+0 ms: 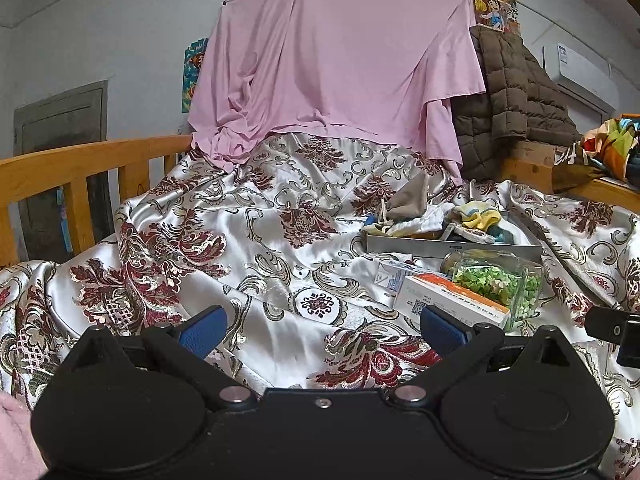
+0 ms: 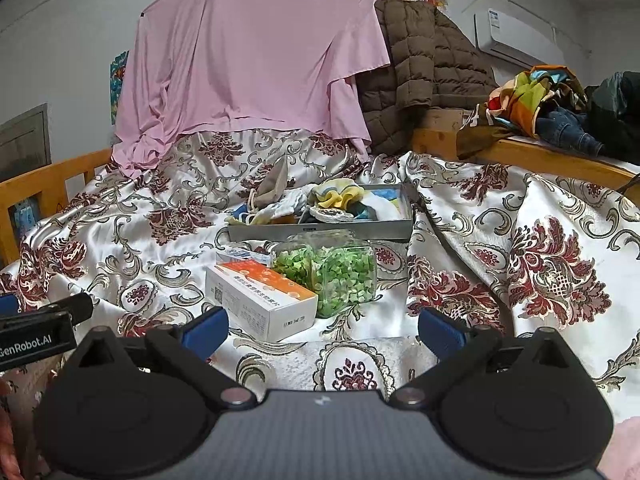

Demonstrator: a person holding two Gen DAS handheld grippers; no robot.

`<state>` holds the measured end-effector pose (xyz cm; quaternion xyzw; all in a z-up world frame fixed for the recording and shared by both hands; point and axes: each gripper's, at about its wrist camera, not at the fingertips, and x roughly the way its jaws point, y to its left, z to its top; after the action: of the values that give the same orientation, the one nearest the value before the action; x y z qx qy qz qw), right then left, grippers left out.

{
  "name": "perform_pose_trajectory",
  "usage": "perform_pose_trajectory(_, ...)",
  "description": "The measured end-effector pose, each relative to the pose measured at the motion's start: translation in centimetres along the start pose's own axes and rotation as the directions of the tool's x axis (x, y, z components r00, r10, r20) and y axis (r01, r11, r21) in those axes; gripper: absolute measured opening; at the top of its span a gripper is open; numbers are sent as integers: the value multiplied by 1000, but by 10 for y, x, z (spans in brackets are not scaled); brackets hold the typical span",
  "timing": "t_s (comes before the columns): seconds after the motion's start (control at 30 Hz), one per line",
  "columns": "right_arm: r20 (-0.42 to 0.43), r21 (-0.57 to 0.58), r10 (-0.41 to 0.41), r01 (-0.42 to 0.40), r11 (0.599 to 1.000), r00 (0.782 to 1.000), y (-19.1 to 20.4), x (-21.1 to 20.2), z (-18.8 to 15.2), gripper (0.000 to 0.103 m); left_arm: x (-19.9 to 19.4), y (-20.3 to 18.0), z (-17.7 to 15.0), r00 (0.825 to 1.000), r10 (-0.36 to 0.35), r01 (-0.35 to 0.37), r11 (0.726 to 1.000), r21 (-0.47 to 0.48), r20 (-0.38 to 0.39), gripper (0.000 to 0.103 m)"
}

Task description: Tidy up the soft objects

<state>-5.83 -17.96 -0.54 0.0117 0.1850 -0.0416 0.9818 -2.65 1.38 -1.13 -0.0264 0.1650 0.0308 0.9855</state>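
Here the soft things, small socks and cloths, lie heaped in and over a shallow grey tray on the patterned satin bedspread, toward the middle of the bed and nearer its right side. A yellow-trimmed sock sits on top of the heap, and a grey cloth pouch leans over the tray's left end, partly outside it.

In front of the tray, touching or nearly so, stand a clear jar of green bits, lying tilted, and an orange-and-white carton with a smaller box behind it.

Both claws are released and empty: the right gripper hovers low over the bedspread just short of the carton, and the left gripper hangs beside it, further to the left.

The risk, as I judge it, is in the reach. The jar and carton block the straight path to the tray (the jar looks ready to roll on slippery satin), so a low approach could knock them. Tangled socks may also lift together, or the bedspread could be pinched along with one.
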Motion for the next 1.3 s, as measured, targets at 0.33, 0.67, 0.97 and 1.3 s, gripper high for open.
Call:
perform_pose_trajectory(0.33, 0, 0, 0, 0, 1000, 1000, 0, 0, 0, 103, 0, 0, 0, 1000, 0, 0, 1000, 1, -1, 102)
perform_pose_trajectory(0.67, -2, 0, 0, 0, 1000, 1000, 0, 0, 1, 103, 1, 1, -3, 1000, -4, 5, 1000, 13, -9, 102)
perform_pose_trajectory(0.97, -3, 0, 0, 0, 1000, 1000, 0, 0, 1, 103, 2, 3, -3, 1000, -3, 3, 1000, 13, -13, 102)
perform_pose_trajectory(1.3, -4, -1, 0, 0, 1000, 1000, 1, 0, -1, 103, 4, 4, -3, 1000, -1, 1, 1000, 14, -21, 102)
